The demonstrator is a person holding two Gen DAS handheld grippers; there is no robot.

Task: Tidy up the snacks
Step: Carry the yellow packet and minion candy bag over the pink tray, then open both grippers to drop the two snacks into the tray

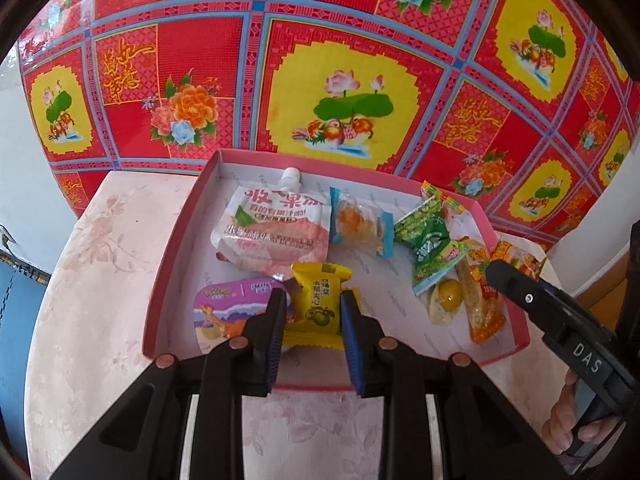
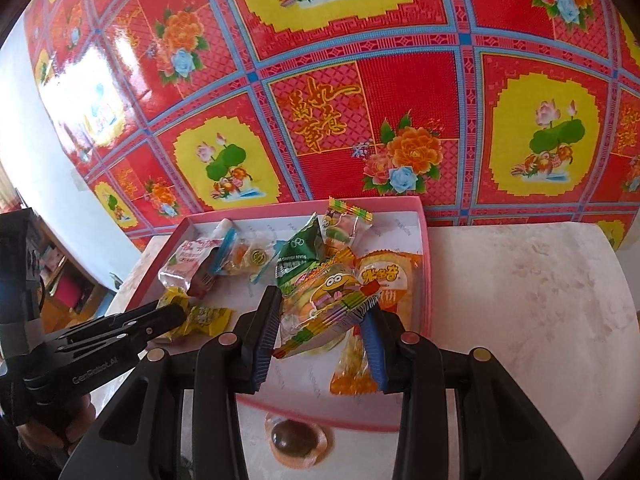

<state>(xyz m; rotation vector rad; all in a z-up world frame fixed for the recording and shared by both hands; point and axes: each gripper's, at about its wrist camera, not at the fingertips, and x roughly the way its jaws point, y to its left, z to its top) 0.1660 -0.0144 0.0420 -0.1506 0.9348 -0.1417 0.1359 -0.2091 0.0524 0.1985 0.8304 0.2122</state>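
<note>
The yellow snack packet point(image 1: 318, 304) is being pinched between the blue pads of the left gripper point(image 1: 313, 300), whose jaws are being pressed against the packet's two sides above the near edge of the pink tray point(image 1: 168, 280). In the right wrist view, the burger gummy packet point(image 2: 332, 300) is being clamped by the right gripper point(image 2: 320, 312), its jaws being held partly closed on the crinkled wrapper over the tray's near right part. Just beside the left gripper, toward the tray's near left corner, a purple-lidded jelly cup point(image 1: 228, 312) is being seen, and behind the yellow packet a pink-and-white drink pouch point(image 1: 272, 232) is lying with its spout toward the far edge. A clear candy bag with blue ends point(image 1: 360, 224) and a green packet point(image 1: 432, 248) are lying toward the middle and right of the tray, with an orange packet point(image 1: 480, 304) near the right edge. A dark round jelly point(image 2: 294, 440) is being seen on the table point(image 1: 100, 280) just outside the tray's near edge. A red patterned cloth point(image 1: 320, 40) is hanging behind the table. A hand point(image 1: 568, 424) is being seen on the right gripper's handle.
</note>
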